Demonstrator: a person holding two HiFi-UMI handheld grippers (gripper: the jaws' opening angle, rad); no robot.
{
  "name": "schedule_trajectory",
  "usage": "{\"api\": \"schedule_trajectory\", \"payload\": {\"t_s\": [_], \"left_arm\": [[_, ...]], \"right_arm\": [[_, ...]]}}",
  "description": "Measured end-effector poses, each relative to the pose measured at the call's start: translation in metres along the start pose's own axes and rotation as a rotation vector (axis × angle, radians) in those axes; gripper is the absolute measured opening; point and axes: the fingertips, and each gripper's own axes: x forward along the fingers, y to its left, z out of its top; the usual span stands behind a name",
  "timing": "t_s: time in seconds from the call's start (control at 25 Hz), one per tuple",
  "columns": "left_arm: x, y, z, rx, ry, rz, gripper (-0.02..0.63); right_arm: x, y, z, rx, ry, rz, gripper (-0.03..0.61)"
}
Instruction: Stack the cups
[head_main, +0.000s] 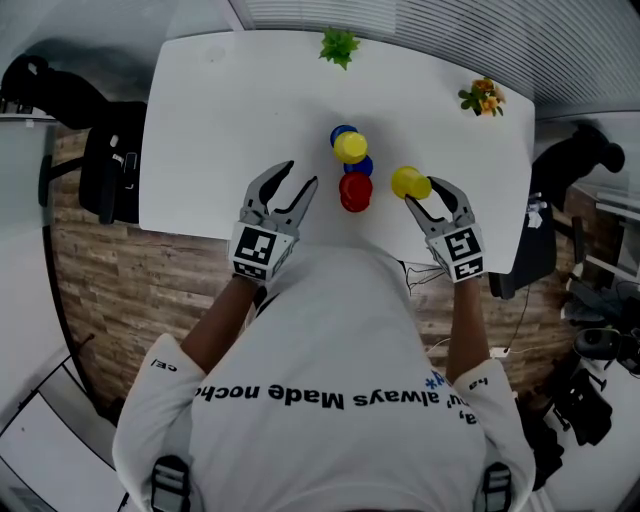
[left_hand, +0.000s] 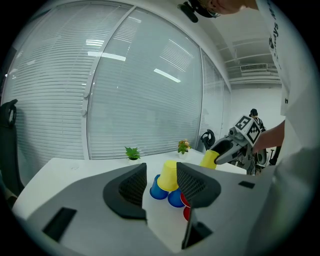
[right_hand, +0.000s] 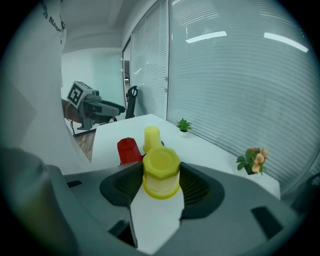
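Upside-down cups stand grouped at the middle of the white table (head_main: 200, 120): a yellow cup (head_main: 350, 147) rests on top of two blue cups (head_main: 343, 132), with red cups (head_main: 355, 190) just in front. My right gripper (head_main: 422, 190) is shut on a second yellow cup (head_main: 408, 182), held upside down to the right of the group. In the right gripper view this cup (right_hand: 161, 172) fills the gap between the jaws. My left gripper (head_main: 300, 175) hovers open and empty to the left of the red cups. In the left gripper view the stacked yellow cup (left_hand: 169, 176) shows beyond the open jaws.
A small green plant (head_main: 338, 45) stands at the table's far edge and a flowering plant (head_main: 483, 97) at its far right corner. Dark office chairs stand to the left (head_main: 110, 170) and right (head_main: 545, 240) of the table. The table's near edge runs just below both grippers.
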Motion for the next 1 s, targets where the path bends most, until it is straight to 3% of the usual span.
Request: {"api": "schedule_trajectory", "payload": {"t_s": [0.4, 1.0], "left_arm": [[-0.001, 0.002, -0.001, 0.000, -0.001, 0.002, 0.209], [-0.007, 0.008, 0.000, -0.005, -0.004, 0.028, 0.209]], "right_arm": [[-0.009, 0.007, 0.054, 0.025, -0.077, 0.047, 0.241], [0.025, 0.051, 0.110, -0.089, -0.054, 0.152, 0.241]]}}
